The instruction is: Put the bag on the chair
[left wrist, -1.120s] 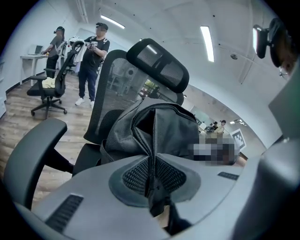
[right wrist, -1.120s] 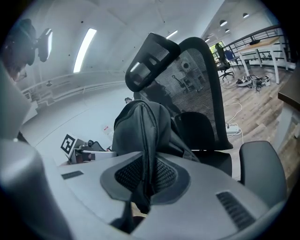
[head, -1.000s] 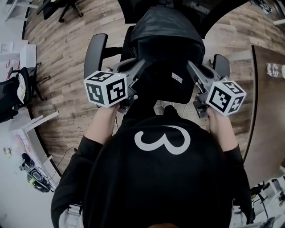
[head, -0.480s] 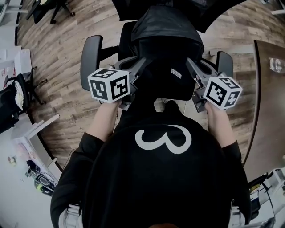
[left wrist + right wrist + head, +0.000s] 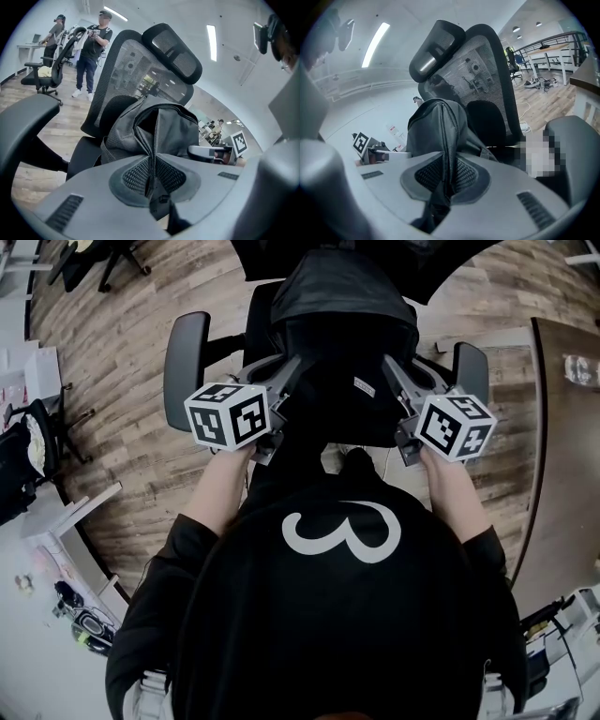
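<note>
A dark grey bag (image 5: 342,352) hangs between my two grippers over the seat of a black mesh office chair (image 5: 184,352). My left gripper (image 5: 289,390) is shut on a pinched fold of the bag (image 5: 161,129) on its left side. My right gripper (image 5: 394,390) is shut on the bag's fabric (image 5: 440,129) on its right side. In both gripper views the chair's mesh backrest (image 5: 136,70) and headrest (image 5: 433,44) stand just behind the bag. Whether the bag's bottom touches the seat is hidden.
The chair's armrests (image 5: 469,367) flank the bag on both sides. A dark table (image 5: 567,427) runs along the right. Another office chair (image 5: 28,437) stands at the left on the wooden floor. Two people (image 5: 96,42) stand far back in the left gripper view.
Both grippers and the bag have shifted slightly up and inward in the head view, toward the chair's back. Both grips stay the same.
</note>
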`<state>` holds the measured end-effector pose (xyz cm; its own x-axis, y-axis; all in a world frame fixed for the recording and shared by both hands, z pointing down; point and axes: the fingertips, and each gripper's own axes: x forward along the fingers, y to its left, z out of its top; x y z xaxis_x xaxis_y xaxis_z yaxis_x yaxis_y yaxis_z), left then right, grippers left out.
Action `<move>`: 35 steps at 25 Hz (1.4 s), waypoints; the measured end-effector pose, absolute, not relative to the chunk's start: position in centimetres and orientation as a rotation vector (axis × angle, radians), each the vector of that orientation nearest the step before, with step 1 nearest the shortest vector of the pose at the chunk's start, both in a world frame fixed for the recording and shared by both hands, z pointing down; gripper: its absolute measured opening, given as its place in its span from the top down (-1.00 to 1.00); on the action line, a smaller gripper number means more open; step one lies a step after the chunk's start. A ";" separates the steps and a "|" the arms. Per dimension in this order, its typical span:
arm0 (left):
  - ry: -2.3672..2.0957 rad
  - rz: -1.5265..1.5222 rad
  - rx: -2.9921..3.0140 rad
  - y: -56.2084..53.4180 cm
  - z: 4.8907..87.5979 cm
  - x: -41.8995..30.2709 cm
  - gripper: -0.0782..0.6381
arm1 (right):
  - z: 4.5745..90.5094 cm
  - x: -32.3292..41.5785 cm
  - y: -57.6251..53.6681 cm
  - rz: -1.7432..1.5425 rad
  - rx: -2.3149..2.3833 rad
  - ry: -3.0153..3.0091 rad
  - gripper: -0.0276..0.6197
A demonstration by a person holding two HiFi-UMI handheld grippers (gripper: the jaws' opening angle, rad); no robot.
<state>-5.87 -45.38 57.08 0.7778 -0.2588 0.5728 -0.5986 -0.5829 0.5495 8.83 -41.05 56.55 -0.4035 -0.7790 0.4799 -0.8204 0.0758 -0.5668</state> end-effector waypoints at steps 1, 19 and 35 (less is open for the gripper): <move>-0.637 0.560 2.202 -45.3 57.2 -5.8 0.63 | 56.7 8.9 -41.0 1.243 1.692 -2.263 0.76; -0.669 0.489 2.201 -44.5 57.9 -6.4 0.63 | 57.3 8.1 -40.0 1.137 1.656 -2.224 0.72; -0.801 0.454 2.179 -43.5 56.5 -7.5 0.27 | 55.2 8.3 -37.9 1.078 1.563 -2.209 0.30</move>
